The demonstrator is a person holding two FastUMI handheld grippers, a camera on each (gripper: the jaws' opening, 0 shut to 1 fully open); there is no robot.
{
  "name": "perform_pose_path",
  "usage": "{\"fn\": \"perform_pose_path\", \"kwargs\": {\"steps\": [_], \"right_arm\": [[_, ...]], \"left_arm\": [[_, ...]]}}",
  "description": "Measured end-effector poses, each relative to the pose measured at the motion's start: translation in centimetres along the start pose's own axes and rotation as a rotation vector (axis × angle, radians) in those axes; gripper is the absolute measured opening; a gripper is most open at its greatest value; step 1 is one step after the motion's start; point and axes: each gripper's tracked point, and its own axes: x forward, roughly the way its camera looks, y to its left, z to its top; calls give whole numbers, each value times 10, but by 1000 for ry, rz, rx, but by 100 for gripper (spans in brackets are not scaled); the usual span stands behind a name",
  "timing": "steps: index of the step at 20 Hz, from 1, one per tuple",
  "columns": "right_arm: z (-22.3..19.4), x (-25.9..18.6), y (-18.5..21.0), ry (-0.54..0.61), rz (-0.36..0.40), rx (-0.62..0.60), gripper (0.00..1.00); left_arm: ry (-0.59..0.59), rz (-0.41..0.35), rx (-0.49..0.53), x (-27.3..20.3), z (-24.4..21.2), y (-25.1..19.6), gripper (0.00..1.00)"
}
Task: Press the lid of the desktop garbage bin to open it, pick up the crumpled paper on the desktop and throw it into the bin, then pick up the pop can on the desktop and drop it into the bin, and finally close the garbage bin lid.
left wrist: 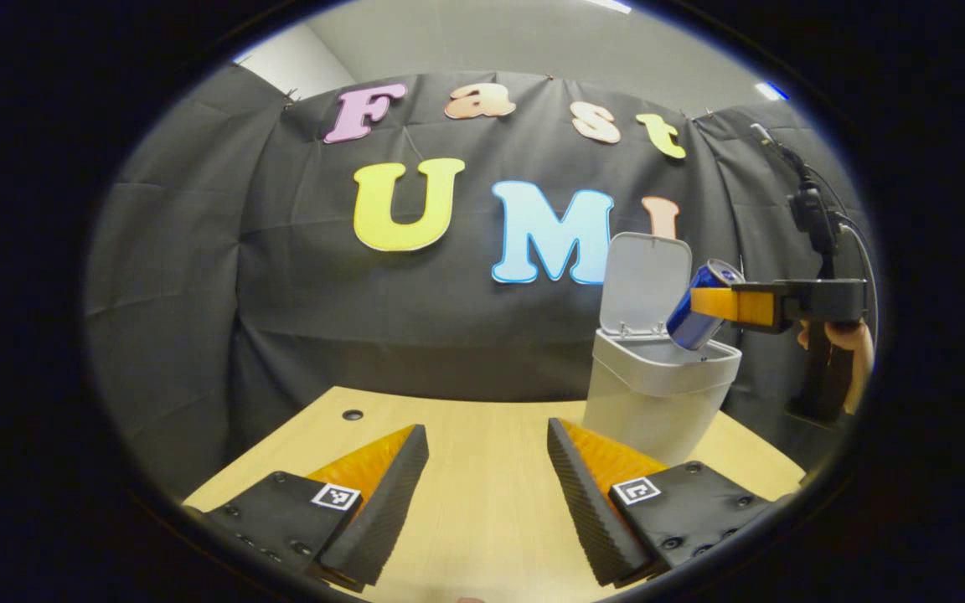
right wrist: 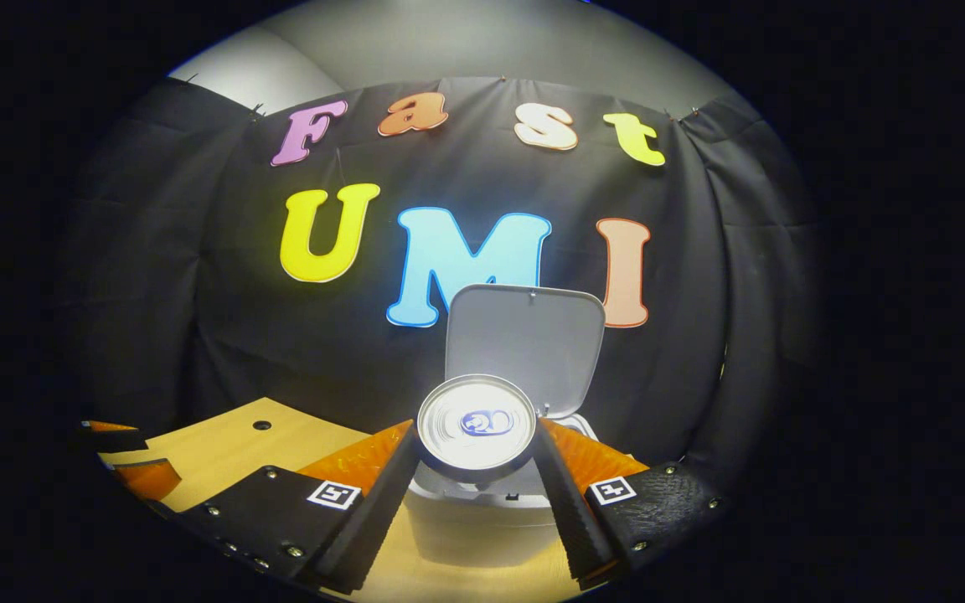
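Pop can [right wrist: 476, 423] tilted above the open garbage bin [left wrist: 658, 394], clamped between the right gripper [right wrist: 476, 469] fingers, lid [left wrist: 646, 285] upright, left gripper [left wrist: 487, 494] spread apart over the desktop [left wrist: 482, 427].

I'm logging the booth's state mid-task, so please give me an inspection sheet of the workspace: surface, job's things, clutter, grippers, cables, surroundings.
Surface: light wooden desktop with a small round dark hole near its far left edge.
Job's things: grey plastic garbage bin, its flat grey lid standing open; blue aluminium pop can tilted over the bin's opening.
Clutter: nothing seen.
Grippers: right gripper shut on the pop can; left gripper open, holding nothing, low over the desktop.
Cables: a dark cable runs by the right gripper's handle.
Surroundings: black cloth wall; a hand on the handle.
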Motion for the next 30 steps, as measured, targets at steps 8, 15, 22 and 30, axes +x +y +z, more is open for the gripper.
{"fn": "perform_pose_path", "kwargs": {"steps": [8,15,22,30], "right_arm": [[-27,27,1,73,23,0,84],[-27,27,3,70,13,-24,89],[-18,22,-6,49,-11,-15,93],[20,35,-24,7,-45,-29,93]], "left_arm": [[19,20,0,1,-6,-5,94],[22,41,-3,-4,-7,1,94],[18,41,-3,-9,-6,1,94],[19,31,4,-13,-7,2,94]]}}
